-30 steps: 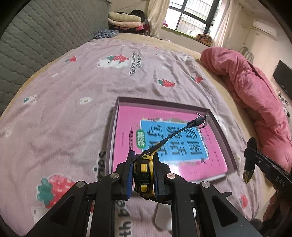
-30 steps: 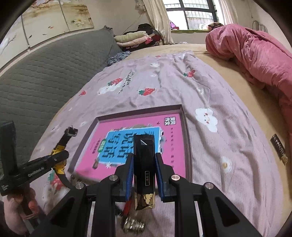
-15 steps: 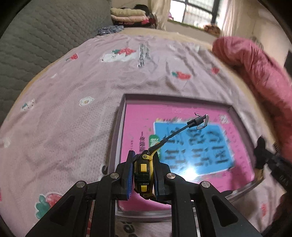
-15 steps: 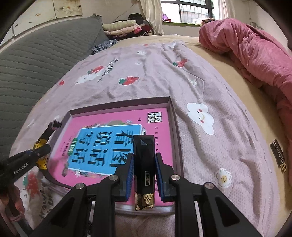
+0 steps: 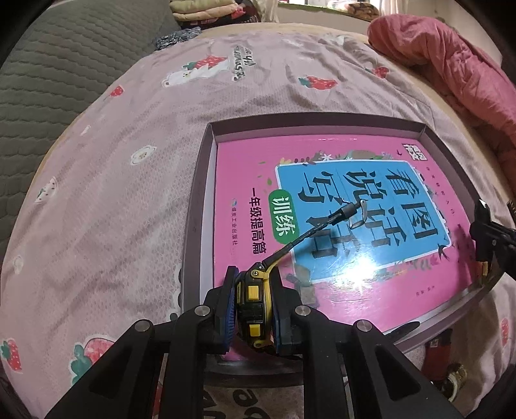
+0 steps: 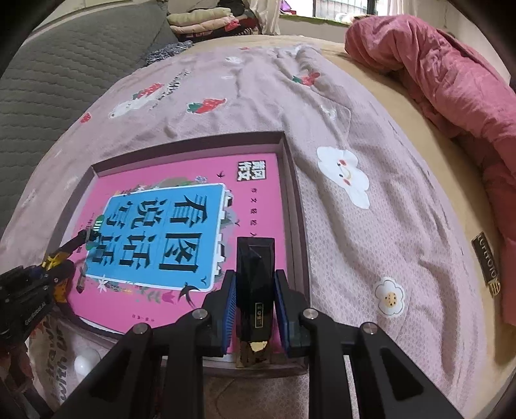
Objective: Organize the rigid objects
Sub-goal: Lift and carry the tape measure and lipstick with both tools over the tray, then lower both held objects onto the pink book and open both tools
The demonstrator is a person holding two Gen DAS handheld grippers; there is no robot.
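Note:
A shallow grey-purple box tray (image 5: 196, 206) lies on the bed with a pink book (image 5: 245, 167) flat inside it. My left gripper (image 5: 253, 274) is shut on a yellow-and-black wristwatch (image 5: 253, 291), low over the tray's near left corner. The watch's black strap (image 5: 309, 233) sticks out over the book cover. In the right wrist view, my right gripper (image 6: 254, 277) is shut on an upright black box with a gold base (image 6: 255, 258). It hangs over the near right corner of the tray (image 6: 295, 206) and book (image 6: 258, 199).
A pink quilt (image 5: 451, 64) is heaped at the far right and a grey padded headboard (image 5: 48, 64) runs along the left. Folded clothes (image 6: 200, 19) lie at the back. A red lighter (image 5: 438, 351), a brass piece (image 5: 454, 377) and a white ball (image 6: 85, 361) lie by the tray's near edge.
Both grippers have come down and forward over the tray, which now fills more of each view. The watch and the black box stay gripped as before.

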